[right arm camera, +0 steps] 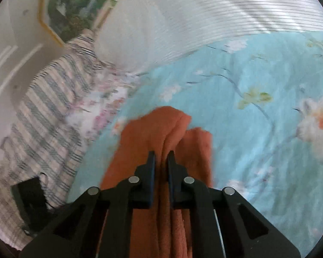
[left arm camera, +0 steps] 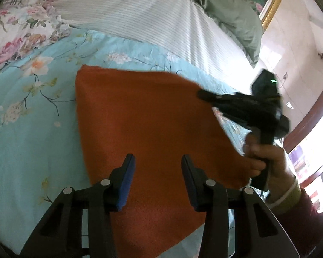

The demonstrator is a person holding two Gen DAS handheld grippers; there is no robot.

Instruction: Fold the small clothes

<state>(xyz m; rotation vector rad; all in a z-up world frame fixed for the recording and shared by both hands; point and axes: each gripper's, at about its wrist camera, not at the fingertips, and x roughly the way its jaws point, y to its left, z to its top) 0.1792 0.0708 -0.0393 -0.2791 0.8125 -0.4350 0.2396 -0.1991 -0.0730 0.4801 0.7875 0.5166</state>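
An orange cloth lies spread on the light blue floral bedsheet. My left gripper hovers over the cloth's near part with its blue-padded jaws apart and nothing pinched between them. In the left wrist view my right gripper, held by a person's hand, comes in from the right and meets the cloth's right edge. The right wrist view shows that right gripper shut on a bunched fold of the orange cloth, which is lifted off the sheet.
A white striped quilt covers the far part of the bed, with a green pillow beyond it. Floral bedding lies at the far left. A plaid cloth sits beside the sheet. A gold-framed picture hangs on the wall.
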